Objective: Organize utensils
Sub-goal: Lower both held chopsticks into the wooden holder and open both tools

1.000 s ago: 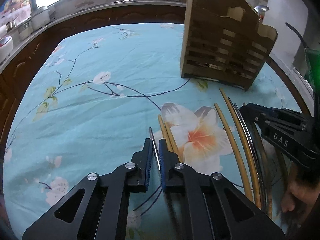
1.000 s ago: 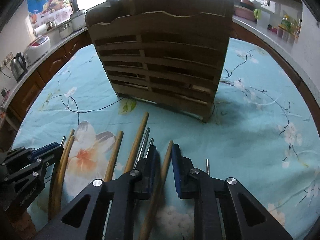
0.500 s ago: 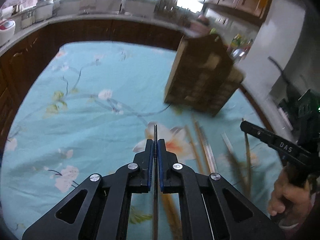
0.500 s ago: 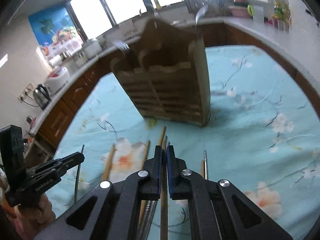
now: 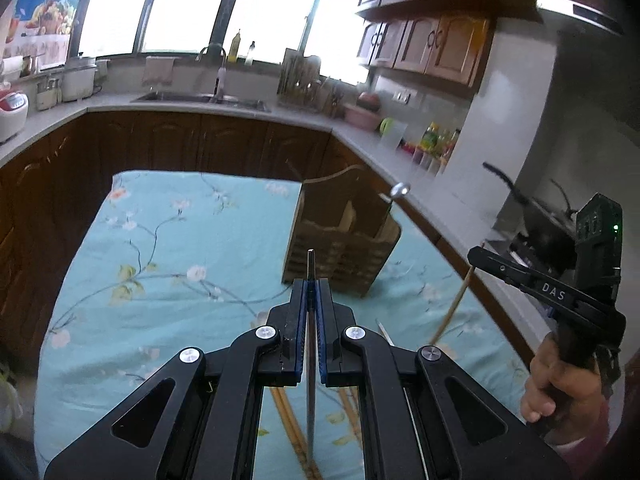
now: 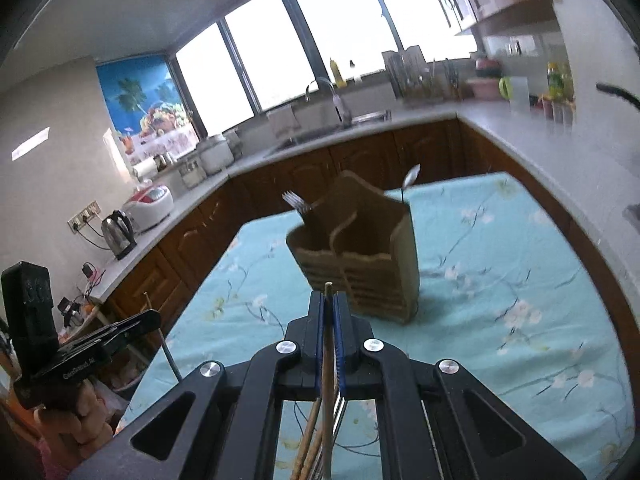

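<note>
My left gripper [image 5: 310, 286] is shut on a thin metal chopstick [image 5: 310, 268], lifted above the table. My right gripper [image 6: 328, 298] is shut on a wooden chopstick [image 6: 328, 354], also lifted; it shows in the left wrist view [image 5: 454, 306] too. The wooden utensil holder [image 5: 340, 246] stands on the table ahead of both grippers, with a spoon [image 5: 399, 191] and a fork [image 6: 297, 202] standing in it. More chopsticks [image 6: 310, 444] lie on the cloth below the grippers.
The table carries a light-blue floral cloth [image 5: 168, 256]. Dark wood cabinets and a grey counter [image 5: 208, 108] with a sink, bottles and jars wrap around behind. A kettle [image 6: 118, 232] and cooker stand on the left counter.
Both grippers closed on a chopstick each and lifted them off the cloth, rising high above the table. The holder now looks smaller and farther away.
</note>
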### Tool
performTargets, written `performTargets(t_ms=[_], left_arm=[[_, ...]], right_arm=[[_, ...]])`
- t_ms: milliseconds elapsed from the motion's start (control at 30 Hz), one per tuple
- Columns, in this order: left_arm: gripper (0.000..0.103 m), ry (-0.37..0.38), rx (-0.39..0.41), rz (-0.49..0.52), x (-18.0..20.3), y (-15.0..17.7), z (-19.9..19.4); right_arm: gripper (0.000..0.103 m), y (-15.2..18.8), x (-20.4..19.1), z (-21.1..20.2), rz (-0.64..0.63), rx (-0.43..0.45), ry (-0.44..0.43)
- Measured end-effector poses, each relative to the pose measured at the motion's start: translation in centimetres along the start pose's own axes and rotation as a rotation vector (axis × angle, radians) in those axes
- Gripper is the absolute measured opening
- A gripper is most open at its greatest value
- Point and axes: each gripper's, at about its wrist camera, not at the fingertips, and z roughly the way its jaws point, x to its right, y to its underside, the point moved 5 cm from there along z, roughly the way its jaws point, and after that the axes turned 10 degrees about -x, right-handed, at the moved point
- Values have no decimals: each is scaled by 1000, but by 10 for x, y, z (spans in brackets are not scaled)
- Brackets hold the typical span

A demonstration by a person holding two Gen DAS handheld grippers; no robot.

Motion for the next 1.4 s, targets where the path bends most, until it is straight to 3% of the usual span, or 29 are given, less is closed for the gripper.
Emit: performTargets(t_ms=[767, 933, 1167, 1400], left_arm=[[3, 31, 108, -27, 6, -47, 3], [3, 31, 177, -37, 9, -80, 5], [3, 18, 282, -18, 21, -144, 7], [3, -10, 338, -44, 14, -186, 42]], right_arm=[[5, -36, 18, -22, 27, 115, -7], [5, -58, 20, -30, 34, 171, -3], [5, -118, 23, -41, 26, 291, 24], [5, -157, 33, -28, 23, 362, 72]])
